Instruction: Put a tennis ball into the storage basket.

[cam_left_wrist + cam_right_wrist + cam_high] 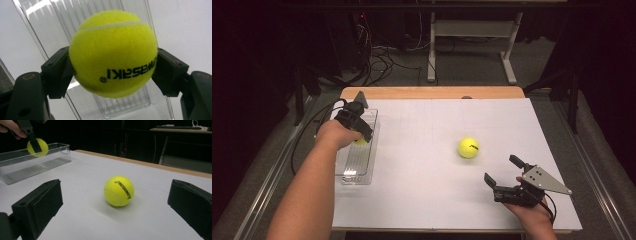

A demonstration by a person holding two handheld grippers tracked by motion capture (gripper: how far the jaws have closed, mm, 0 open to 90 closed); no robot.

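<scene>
Jaws of the left gripper [358, 131] clamp a tennis ball [113, 53] over the clear tray [346, 170]. Right gripper [502, 175] rests spread apart on the white table [422, 165], near a second ball [468, 147].

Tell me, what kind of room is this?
Probably a lab or workshop set up for recording tests. A white-covered table stands in a dark room, loose cables trail over the floor behind it, and a desk with a keyboard stands at the back.
</scene>
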